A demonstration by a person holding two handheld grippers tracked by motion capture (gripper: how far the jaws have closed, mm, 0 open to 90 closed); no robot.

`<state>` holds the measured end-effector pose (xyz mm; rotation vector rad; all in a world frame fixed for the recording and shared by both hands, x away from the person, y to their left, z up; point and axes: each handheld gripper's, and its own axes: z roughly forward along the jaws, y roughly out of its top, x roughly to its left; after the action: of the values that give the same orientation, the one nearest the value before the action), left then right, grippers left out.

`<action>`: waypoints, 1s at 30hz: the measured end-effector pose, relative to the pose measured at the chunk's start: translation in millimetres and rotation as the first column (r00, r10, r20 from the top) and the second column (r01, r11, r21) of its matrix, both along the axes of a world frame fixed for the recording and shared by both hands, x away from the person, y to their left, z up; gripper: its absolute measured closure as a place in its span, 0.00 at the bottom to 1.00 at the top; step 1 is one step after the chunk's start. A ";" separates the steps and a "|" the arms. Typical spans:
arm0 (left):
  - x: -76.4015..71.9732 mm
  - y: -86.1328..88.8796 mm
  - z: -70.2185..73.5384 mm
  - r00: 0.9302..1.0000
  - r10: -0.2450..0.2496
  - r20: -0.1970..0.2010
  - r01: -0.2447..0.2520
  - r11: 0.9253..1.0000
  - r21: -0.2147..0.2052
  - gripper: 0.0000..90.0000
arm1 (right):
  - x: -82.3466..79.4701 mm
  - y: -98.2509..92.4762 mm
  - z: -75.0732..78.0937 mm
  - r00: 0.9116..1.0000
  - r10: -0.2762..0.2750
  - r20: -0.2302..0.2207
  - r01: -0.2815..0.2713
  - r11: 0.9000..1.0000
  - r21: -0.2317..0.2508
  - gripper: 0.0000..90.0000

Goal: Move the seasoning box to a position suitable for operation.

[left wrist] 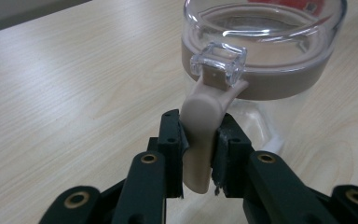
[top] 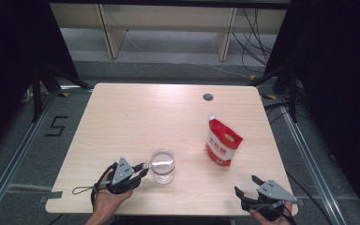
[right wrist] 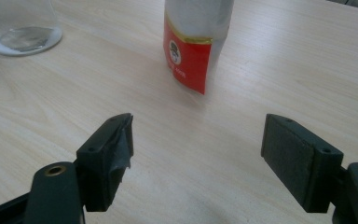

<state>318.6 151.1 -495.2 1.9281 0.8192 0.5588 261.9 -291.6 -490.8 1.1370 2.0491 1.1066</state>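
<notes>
We are looking down on a pale wooden table [top: 122,117] where a person is working with a gripper in each hand. The left gripper [top: 143,172] is gripping the clear glass jar [top: 163,166] by its latch — in the left gripper view its two black jaws are pressing from both sides on the beige clasp tab [left wrist: 199,140], which is hanging from the jar's lid band [left wrist: 261,84] directly ahead of the jaws. The clear buckle [left wrist: 219,63] of the clasp is sitting just above the pinched tab, against the lid's rim. The jar itself is standing upright right in front of this gripper's tips, touching nothing else.

The right gripper [top: 248,185] is resting near the table's near edge with its jaws standing wide apart and nothing between them — bare tabletop is showing in the gap. Ahead of it, well apart, a red-and-white pouch [right wrist: 193,42] is standing upright; the jar's base [right wrist: 21,28] is showing farther off, to the left of the jaws.
</notes>
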 end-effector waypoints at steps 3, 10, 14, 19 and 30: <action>2.4 -0.3 -0.5 1.000 -0.014 0.006 0.014 1.000 -0.009 0.83 | -1.0 0.4 0.3 1.000 -0.003 -0.012 0.003 1.000 0.009 0.29; 6.3 -3.2 -1.3 0.999 -0.051 0.013 0.051 0.998 -0.021 0.83 | -0.3 0.5 0.2 1.000 -0.001 -0.007 0.001 1.000 0.008 0.29; 4.4 -7.7 -2.1 0.996 -0.084 0.010 0.084 0.996 -0.028 0.83 | -1.8 2.4 -0.1 1.000 -0.014 -0.026 0.015 0.999 0.029 0.29; 1.7 -14.3 -3.3 0.992 -0.121 0.015 0.122 0.992 -0.035 0.83 | -0.9 1.2 0.0 1.000 -0.010 -0.010 0.010 1.000 0.015 0.29; 2.5 -24.9 -2.9 0.990 -0.138 0.001 0.138 0.989 -0.045 0.82 | -1.4 1.9 -0.3 1.000 -0.008 -0.023 0.009 0.999 0.033 0.29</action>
<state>321.1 126.2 -498.0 1.9277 0.6882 0.4512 260.4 -289.7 -491.1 1.1783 2.0484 1.1330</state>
